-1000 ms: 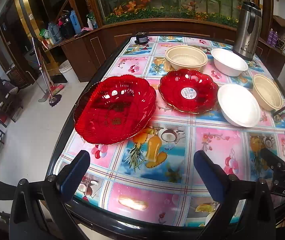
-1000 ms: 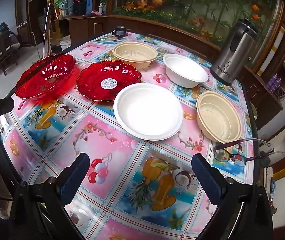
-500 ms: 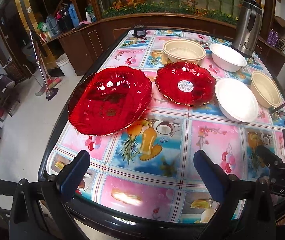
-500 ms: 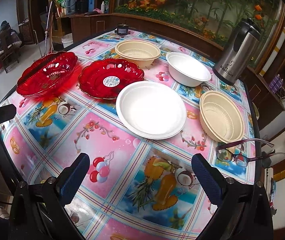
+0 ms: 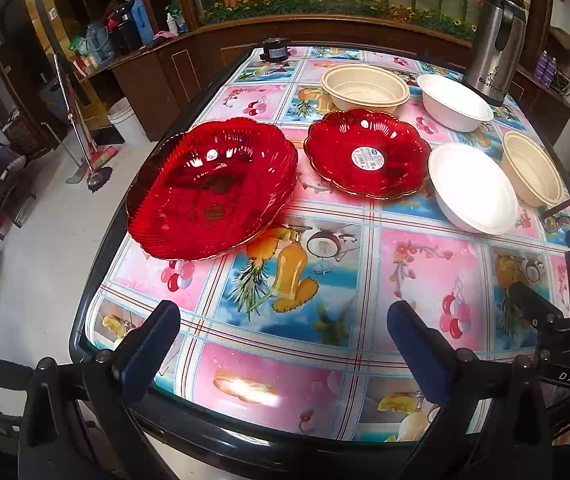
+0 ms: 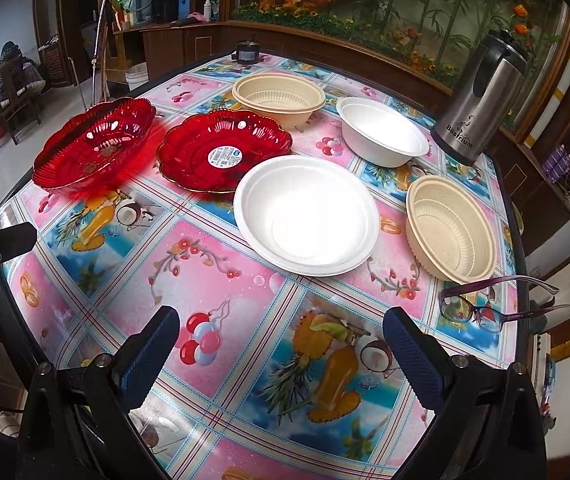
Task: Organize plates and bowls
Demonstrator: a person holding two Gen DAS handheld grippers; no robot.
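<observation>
Our table (image 5: 417,280) carries everything. Ahead-left of our left gripper (image 5: 281,344), jaws spread wide and empty, lies the large red plate (image 5: 213,188); the smaller red plate (image 5: 367,158) sits just beside it. Our right gripper (image 6: 281,344), likewise wide and empty, faces the white plate (image 6: 307,220), with the beige bowl (image 6: 451,230) near its right. Glasses (image 6: 485,308) lie by the edge.

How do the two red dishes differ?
The left red dish looks larger and more oval; the right red dish is rounder with a scalloped, flower-like rim. The right red dish carries a white sticker at its center; the left red dish has only a dark marking there. The left red dish sits at the table's edge, the right one further in. Both are translucent red, ribbed, upright and empty.
</observation>
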